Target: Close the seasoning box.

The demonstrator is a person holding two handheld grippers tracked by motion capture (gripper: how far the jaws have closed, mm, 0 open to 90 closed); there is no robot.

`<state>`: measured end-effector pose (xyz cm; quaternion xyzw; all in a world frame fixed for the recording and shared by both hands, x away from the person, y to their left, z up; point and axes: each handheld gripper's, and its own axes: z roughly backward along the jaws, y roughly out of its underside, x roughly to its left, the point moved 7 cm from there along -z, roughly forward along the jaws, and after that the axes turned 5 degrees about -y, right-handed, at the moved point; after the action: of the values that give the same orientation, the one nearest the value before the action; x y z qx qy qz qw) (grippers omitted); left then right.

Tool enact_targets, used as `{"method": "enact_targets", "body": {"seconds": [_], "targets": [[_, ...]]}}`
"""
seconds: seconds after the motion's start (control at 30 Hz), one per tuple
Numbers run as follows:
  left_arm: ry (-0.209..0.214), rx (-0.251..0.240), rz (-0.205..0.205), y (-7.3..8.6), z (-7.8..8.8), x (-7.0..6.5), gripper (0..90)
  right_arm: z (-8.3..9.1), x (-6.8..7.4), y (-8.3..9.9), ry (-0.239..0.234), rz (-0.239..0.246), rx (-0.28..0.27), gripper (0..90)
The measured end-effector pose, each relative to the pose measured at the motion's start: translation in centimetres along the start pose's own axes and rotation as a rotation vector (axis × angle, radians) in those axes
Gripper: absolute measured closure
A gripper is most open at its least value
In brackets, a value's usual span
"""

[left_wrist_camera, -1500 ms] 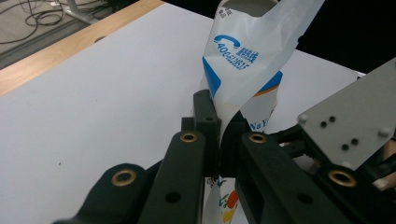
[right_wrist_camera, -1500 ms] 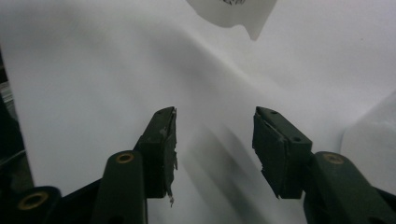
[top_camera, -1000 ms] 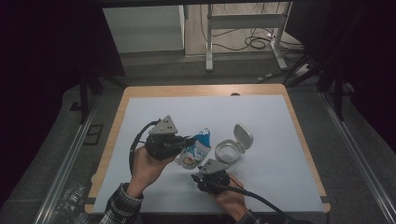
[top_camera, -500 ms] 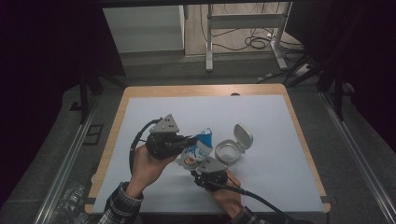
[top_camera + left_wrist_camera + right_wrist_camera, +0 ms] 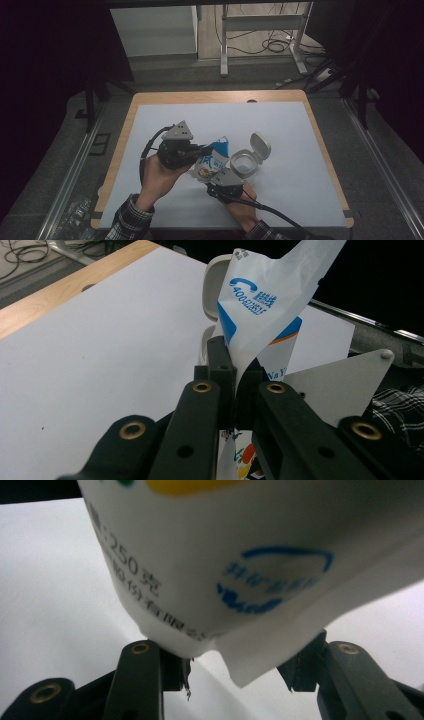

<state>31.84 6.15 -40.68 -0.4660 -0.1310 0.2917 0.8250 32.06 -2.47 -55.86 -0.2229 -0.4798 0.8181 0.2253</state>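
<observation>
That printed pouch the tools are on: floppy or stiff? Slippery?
Likely floppy: the pouch creases and folds where the left tool pinches its thin film. Probably slick, since the film looks glossy. Its lower end bulges between the right tool's jaws, so it may sag.

Dark room, grey floor [image 5: 350, 135], cables [image 5: 272, 47]

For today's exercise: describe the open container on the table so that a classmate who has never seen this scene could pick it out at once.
Start from the white table with its wooden rim. Near its middle, just right of the blue-and-white pouch pinched in the left gripper, sits a small round white container. Unlike the soft printed pouch, it is rigid and plain, with a hinged flip lid standing open.
</observation>
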Motion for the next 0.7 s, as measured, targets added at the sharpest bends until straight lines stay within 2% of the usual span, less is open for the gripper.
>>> {"method": "enact_targets", "body": {"seconds": [0.1, 0.13, 0.2, 0.37, 0.53, 0.7], "targets": [[-0.001, 0.008, 0.004, 0.0, -0.3, 0.1, 90.0, 0.1, 0.1, -0.1, -0.013, 0.002, -0.004, 54.0], [-0.002, 0.01, 0.005, 0.0, -0.3, 0.1, 90.0, 0.2, 0.0, -0.1, -0.009, 0.033, -0.003, 54.1], [-0.001, 0.014, 0.012, 0.1, -0.7, 0.2, 90.0, 0.2, 0.3, -0.1, -0.013, 0.02, -0.002, 54.4], [-0.002, 0.047, 0.0, 0.2, -1.9, 0.0, 90.0, 0.3, 0.8, 0.4, -0.023, 0.043, 0.02, 53.9], [0.006, 0.062, -0.005, 0.0, -2.6, -0.1, 89.8, 0.6, 1.1, 0.6, -0.059, 0.024, 0.04, 52.2], [0.013, 0.081, -0.013, -0.3, -3.2, -0.5, 89.7, 0.9, 1.3, 0.6, -0.084, 0.027, 0.045, 51.2]]}}
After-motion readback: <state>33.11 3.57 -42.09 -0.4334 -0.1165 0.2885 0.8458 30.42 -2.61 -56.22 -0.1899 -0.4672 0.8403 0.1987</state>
